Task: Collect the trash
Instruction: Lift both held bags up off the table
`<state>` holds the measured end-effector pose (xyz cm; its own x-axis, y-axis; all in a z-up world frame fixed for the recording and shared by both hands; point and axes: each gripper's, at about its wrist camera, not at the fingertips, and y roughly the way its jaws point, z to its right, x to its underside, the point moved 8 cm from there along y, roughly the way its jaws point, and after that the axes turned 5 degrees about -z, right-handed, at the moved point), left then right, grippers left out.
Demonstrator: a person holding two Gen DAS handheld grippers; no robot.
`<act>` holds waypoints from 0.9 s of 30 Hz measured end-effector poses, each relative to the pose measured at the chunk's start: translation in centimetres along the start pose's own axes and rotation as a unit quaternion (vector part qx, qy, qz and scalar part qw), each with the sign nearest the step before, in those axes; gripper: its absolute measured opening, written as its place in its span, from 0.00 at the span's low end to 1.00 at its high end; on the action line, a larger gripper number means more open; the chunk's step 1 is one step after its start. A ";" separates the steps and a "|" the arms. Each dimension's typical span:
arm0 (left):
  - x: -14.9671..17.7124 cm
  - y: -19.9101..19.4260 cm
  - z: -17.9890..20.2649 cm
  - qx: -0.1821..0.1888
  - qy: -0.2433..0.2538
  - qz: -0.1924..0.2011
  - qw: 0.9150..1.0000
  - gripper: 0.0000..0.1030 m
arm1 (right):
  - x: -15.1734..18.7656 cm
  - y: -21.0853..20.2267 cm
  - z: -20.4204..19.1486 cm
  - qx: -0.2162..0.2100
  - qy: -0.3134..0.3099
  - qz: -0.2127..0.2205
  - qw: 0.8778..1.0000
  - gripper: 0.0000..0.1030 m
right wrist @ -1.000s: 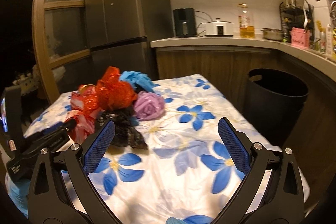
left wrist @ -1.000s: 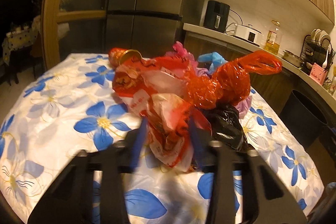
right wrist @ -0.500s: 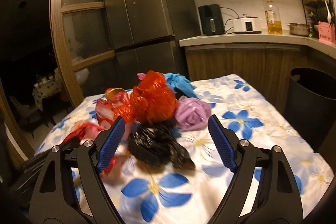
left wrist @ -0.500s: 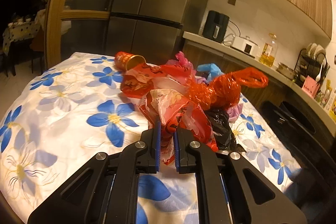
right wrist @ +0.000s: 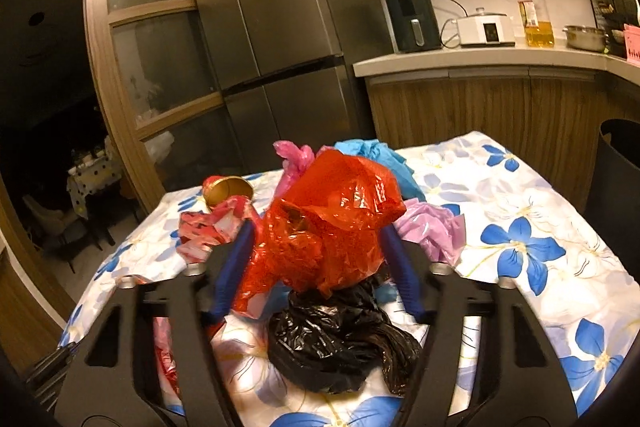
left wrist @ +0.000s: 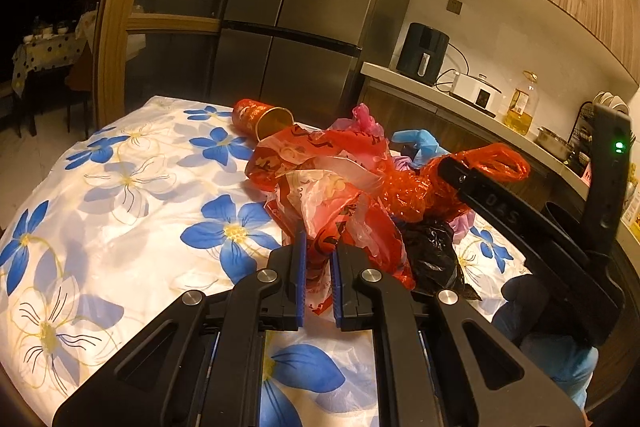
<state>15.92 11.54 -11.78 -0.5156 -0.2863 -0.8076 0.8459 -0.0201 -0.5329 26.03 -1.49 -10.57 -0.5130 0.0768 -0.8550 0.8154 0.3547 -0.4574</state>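
We see the left gripper [left wrist: 318,279] clamped on a printed red-and-white bag [left wrist: 336,203]; the right gripper [right wrist: 320,255] is closing around an orange-red bag [right wrist: 332,223], above a black bag [right wrist: 340,343], a pink-lilac bag [right wrist: 432,227] beside it.

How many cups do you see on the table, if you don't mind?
1: a red cup lying on its side behind the pile of bags, at the tablecloth's far edge; others may be hidden.

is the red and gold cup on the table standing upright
No, the red and gold paper cup lies on its side on the floral tablecloth.
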 end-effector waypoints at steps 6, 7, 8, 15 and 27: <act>0.1 0.3 0.1 0.000 0.000 -0.006 1.000 0.10 | 1.0 0.1 0.4 -0.002 -0.007 -0.008 1.000 0.29; 0.1 0.3 0.2 0.001 0.000 -0.007 1.000 0.10 | 1.0 -0.1 0.5 -0.002 -0.008 -0.006 1.000 0.28; 0.1 0.2 0.3 0.000 0.000 -0.006 1.000 0.10 | 1.0 -0.5 0.6 -0.003 -0.009 -0.003 1.000 0.26; -0.4 -1.1 1.7 0.006 0.006 0.010 1.000 0.10 | 0.5 -4.4 2.1 -0.005 0.001 0.020 1.000 0.22; -1.3 -3.3 5.1 0.021 0.005 0.037 0.999 0.10 | -1.2 -11.2 5.5 -0.007 0.012 0.064 0.998 0.21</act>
<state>14.44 7.10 -7.67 -0.4527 -0.2786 -0.8470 0.8865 -0.0389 -0.4611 19.03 -10.72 -5.74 -0.4115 0.1447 -0.8999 0.8710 0.3533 -0.3414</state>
